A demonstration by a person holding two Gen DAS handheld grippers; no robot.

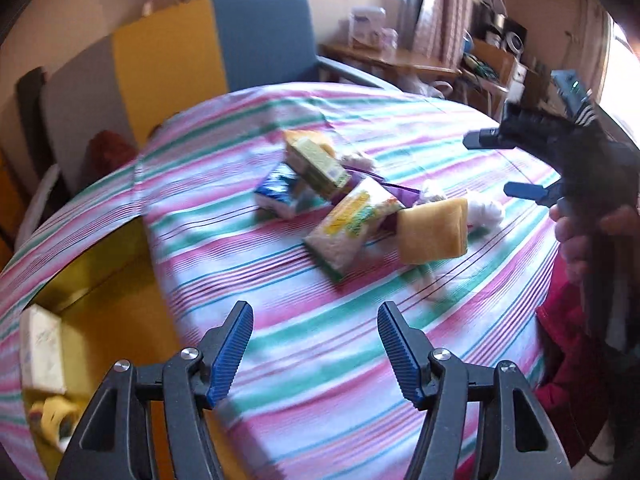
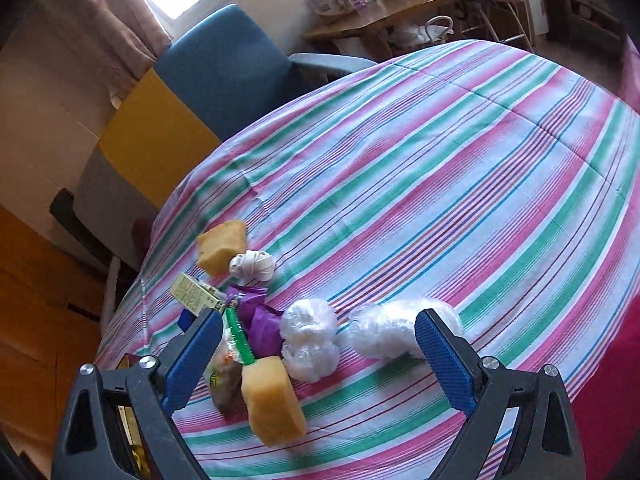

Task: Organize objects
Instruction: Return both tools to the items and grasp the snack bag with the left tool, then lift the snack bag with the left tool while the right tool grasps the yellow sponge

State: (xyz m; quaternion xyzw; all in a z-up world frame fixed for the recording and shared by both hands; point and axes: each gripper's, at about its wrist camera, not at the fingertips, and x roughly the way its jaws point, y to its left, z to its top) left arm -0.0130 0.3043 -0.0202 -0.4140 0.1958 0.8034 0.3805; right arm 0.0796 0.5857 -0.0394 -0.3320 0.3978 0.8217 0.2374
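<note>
A small heap lies mid-table on the striped cloth (image 1: 320,360): a yellow sponge (image 1: 434,230), a yellow-green printed packet (image 1: 352,228), a green carton (image 1: 318,164), a blue-white tissue pack (image 1: 280,194) and white plastic wads (image 1: 486,208). My left gripper (image 1: 315,308) is open and empty, short of the heap. My right gripper (image 1: 486,166) hangs open at the heap's right side. In the right wrist view that right gripper (image 2: 320,316) stands wide above the near sponge (image 2: 272,404), purple wrapper (image 2: 260,320) and plastic wads (image 2: 310,336), touching none. A second sponge (image 2: 220,246) and a white rolled cloth (image 2: 252,266) lie farther off.
A yellow box (image 1: 112,312) at the table's lower left holds a pale tissue pack (image 1: 42,350). A blue chair (image 1: 264,36) stands behind the table, and a wooden desk (image 1: 392,58) with clutter beyond it. A hand (image 1: 572,232) and red sleeve (image 1: 568,340) are at the right edge.
</note>
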